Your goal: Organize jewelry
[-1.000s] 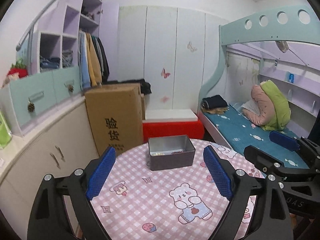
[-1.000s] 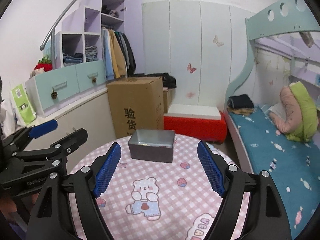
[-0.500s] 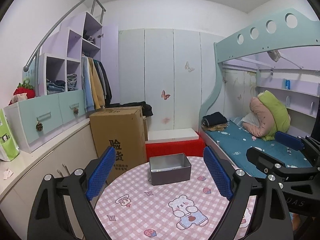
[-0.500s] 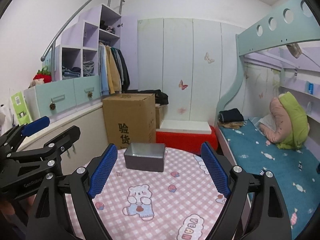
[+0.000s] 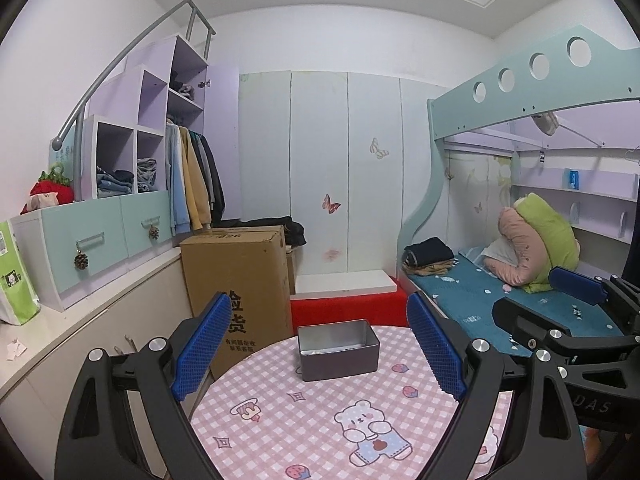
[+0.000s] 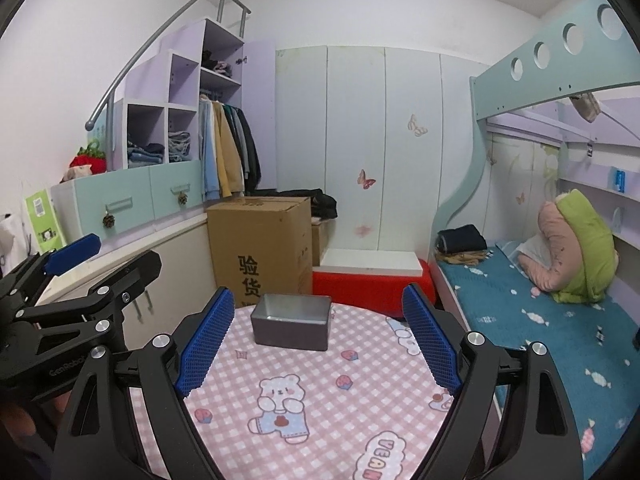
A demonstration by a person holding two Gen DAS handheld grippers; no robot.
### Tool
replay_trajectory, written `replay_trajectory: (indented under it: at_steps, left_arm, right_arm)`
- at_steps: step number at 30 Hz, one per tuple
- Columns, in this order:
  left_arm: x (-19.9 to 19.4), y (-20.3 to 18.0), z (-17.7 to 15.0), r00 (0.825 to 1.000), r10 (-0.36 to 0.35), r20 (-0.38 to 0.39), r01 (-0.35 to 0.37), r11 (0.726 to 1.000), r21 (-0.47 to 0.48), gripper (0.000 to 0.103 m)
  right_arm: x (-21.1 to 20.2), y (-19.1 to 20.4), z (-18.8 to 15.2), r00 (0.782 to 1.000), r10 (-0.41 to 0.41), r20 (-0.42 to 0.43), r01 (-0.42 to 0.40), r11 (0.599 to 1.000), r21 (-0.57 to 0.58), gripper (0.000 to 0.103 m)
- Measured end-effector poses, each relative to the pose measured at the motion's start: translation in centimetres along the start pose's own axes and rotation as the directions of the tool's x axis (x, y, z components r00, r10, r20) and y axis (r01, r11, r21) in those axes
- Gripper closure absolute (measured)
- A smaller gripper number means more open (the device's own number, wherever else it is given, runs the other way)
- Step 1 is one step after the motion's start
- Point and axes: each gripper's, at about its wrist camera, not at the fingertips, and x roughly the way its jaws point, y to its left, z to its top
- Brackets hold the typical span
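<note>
Left gripper and right gripper: both sets of jaws stand wide apart with nothing between the pads. Both point across the table at a shallow downward angle, side by side, each visible at the edge of the other's view. Judgement: this is a rest or stand-off pose, held clear of the box, not a reach.

Round table: covered by a pink-and-white checked cloth printed with bears and strawberries; it looks like a smooth, flat, wipeable sheet. No loose jewelry is visible on it.

Grey tin box: rectangular, open-topped, thin-walled metal with rounded corners and a matte outside. It sits near the far edge of the table, well apart from both grippers. Judgement: it serves as the container for the jewelry. From this low angle its inner floor is mostly hidden, so contents cannot be told.

Gripper pads: 2 per gripper, blue, ribbed rubber-like texture, long and flat; presumably for friction on small, slippery pieces.
</note>
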Motion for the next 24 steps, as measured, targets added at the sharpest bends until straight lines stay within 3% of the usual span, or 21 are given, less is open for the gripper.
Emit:
replay_trajectory:
  at_steps: [24]
  left_arm:
    - [0.42,-0.07,-0.25,1.0,-0.003,-0.006,0.003,1.0,0.001,0.017]
  right_arm:
    - [0.5,-0.5,-0.05,1.0,0.009,-0.019,-0.008,1.0,0.013,0.02]
